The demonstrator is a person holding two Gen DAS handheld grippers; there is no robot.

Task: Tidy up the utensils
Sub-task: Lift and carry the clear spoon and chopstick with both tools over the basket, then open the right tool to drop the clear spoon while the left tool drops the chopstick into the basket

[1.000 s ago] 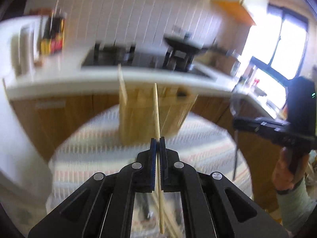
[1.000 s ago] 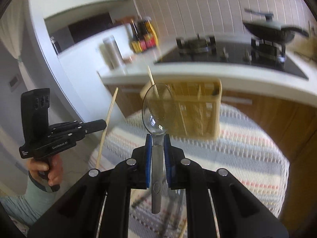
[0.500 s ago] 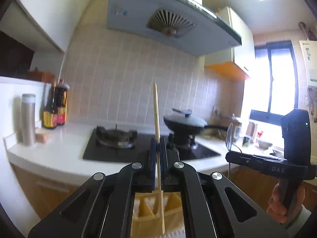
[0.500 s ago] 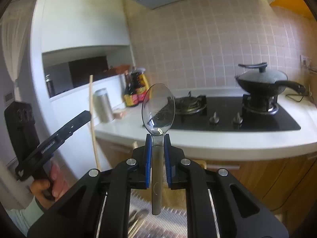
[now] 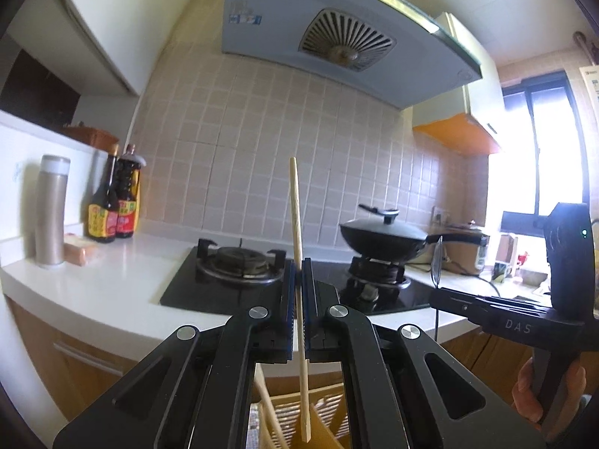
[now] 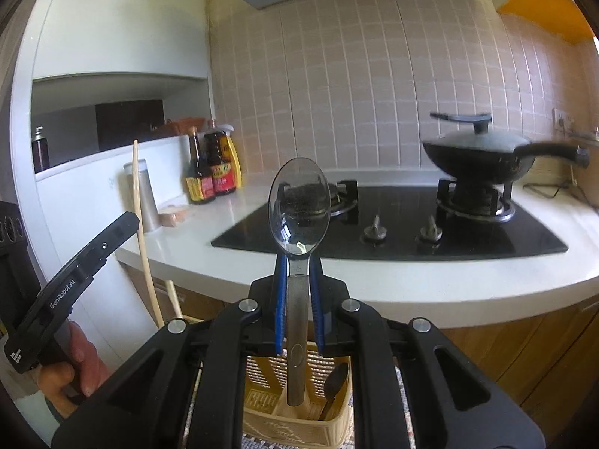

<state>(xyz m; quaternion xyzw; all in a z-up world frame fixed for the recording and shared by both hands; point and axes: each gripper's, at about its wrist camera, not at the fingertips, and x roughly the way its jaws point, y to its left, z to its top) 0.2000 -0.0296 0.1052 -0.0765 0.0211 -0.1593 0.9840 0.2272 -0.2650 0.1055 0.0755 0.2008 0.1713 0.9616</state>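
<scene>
My left gripper [image 5: 298,267] is shut on a wooden chopstick [image 5: 297,224] held upright, its lower end hanging over the woven utensil holder [image 5: 322,415] below. My right gripper [image 6: 298,262] is shut on a metal spoon [image 6: 299,205], bowl up, its handle end just above a compartment of the holder [image 6: 295,422]. A dark spoon [image 6: 333,385] stands in the holder. The left gripper with its chopstick [image 6: 144,232] shows at the left of the right wrist view. The right gripper [image 5: 441,295] shows at the right of the left wrist view.
A white counter [image 6: 411,280] with a black gas hob [image 6: 393,224] runs behind. A lidded wok [image 6: 483,153] sits on the right burner. Sauce bottles [image 6: 211,172] and a steel flask [image 6: 142,194] stand at the left. Wooden cabinets are below.
Both grippers have tilted up further since a second ago, from facing the holder to facing the wall and hob. The holder has dropped to the bottom edge of both views.
</scene>
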